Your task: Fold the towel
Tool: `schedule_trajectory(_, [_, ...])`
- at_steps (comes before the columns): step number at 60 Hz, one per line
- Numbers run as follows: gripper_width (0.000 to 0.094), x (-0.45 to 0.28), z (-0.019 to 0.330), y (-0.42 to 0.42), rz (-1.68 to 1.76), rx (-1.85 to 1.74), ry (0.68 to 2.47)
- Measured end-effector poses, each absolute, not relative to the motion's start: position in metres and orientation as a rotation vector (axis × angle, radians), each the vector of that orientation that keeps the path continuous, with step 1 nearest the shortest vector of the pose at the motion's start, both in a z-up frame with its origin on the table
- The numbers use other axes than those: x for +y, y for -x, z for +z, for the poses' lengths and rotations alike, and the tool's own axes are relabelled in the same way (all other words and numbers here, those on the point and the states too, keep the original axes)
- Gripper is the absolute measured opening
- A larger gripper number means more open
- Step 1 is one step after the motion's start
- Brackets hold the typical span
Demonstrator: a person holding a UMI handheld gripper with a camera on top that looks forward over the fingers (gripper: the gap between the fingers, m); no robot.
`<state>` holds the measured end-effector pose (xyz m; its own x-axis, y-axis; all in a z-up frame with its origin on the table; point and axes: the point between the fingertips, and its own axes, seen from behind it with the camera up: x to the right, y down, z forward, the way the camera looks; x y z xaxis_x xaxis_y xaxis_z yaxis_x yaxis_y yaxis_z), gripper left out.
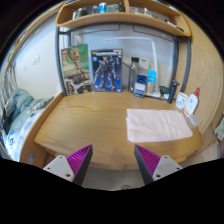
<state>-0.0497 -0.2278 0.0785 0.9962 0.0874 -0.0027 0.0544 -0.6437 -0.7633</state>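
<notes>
A pale pink towel (158,125) lies flat on the wooden desk (90,118), folded into a rectangle, ahead of the fingers and to the right. My gripper (113,160) hovers above the desk's front edge, well short of the towel. Its two purple-padded fingers (78,158) stand wide apart with nothing between them.
At the back of the desk stand two boxes with printed figures (106,70), small bottles and containers (145,82) and a white bottle with a red cap (192,100). A shelf (120,17) hangs above. A bed with bedding (15,110) lies to the left.
</notes>
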Motion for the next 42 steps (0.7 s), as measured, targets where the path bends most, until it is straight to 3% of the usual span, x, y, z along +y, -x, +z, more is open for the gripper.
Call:
schedule_trajectory(10, [0.085, -0.154, 0.037, -0.005, -0.056, -0.114, 2.302])
schedule_trajectory(25, [0.0796, -0.056, 0.007, -0.035, -0.098, -0.149, 2.286])
schedule_trajectory(31, [0.0664, -0.048, -0.01, -0.033, -0.094, -0.169, 2.322])
schedule_trajectory(32, [0.0685, -0.047, -0.011, -0.031, -0.084, -0.171, 2.321])
schedule_trajectory(35, [0.0535, -0.045, -0.011, -0.03, -0.081, -0.174, 2.301])
schedule_trajectory(36, [0.0556, -0.044, -0.011, -0.029, -0.078, -0.177, 2.293])
schedule_trajectory(37, [0.0498, -0.044, -0.011, -0.029, -0.081, -0.18, 2.292])
schedule_trajectory(38, [0.0505, -0.044, -0.011, -0.029, -0.084, -0.185, 2.289])
schedule_trajectory(39, [0.0434, -0.044, -0.011, -0.029, -0.083, -0.19, 2.285])
schedule_trajectory(40, [0.0437, -0.044, -0.012, -0.029, -0.083, -0.194, 2.285])
schedule_trajectory(42, [0.0289, -0.043, -0.012, -0.03, -0.091, -0.197, 2.283])
